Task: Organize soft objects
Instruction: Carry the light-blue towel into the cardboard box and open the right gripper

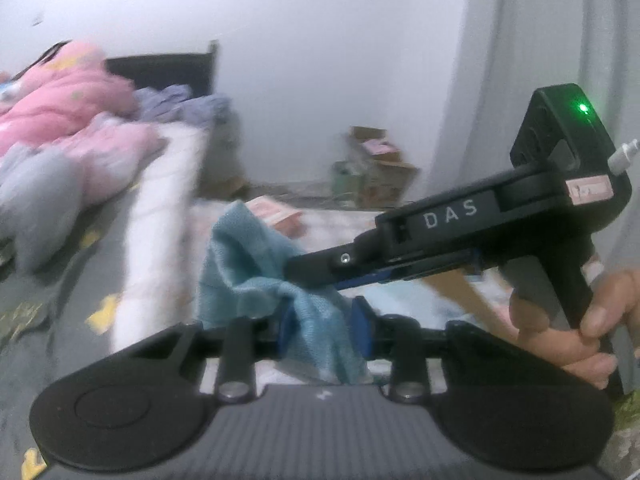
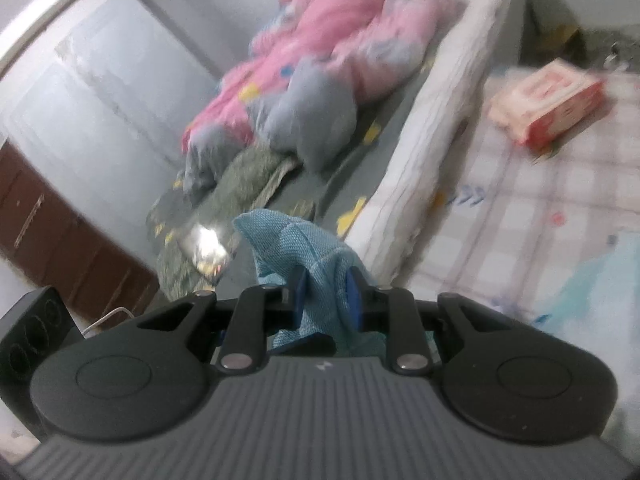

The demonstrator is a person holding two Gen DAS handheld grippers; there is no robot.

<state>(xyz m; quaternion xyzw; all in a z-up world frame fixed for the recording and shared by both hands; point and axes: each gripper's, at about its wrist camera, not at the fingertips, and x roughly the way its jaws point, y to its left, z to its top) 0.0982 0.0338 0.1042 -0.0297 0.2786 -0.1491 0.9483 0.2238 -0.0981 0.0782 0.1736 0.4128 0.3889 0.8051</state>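
I had the blue cloth (image 1: 256,276) pinched in both tongs, left gripper (image 1: 325,322) and right gripper (image 2: 325,294) clamped on it, lifted above the bed (image 2: 560,184); next, I judged, spreading it for folding

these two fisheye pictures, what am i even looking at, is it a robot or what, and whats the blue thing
No robot: a person's hand holds a handheld two-finger gripper, one in each hand. Each picture comes from a camera on a gripper, looking along its fingers. The first is the left gripper view, and the right gripper reaches in from the side. The second is the right gripper's own view. Both are shut on one blue mesh cloth, lifted between them. Behind lie a bed with pink bedding, grey pillows, a white mattress edge, and a pink packet on a checked sheet.
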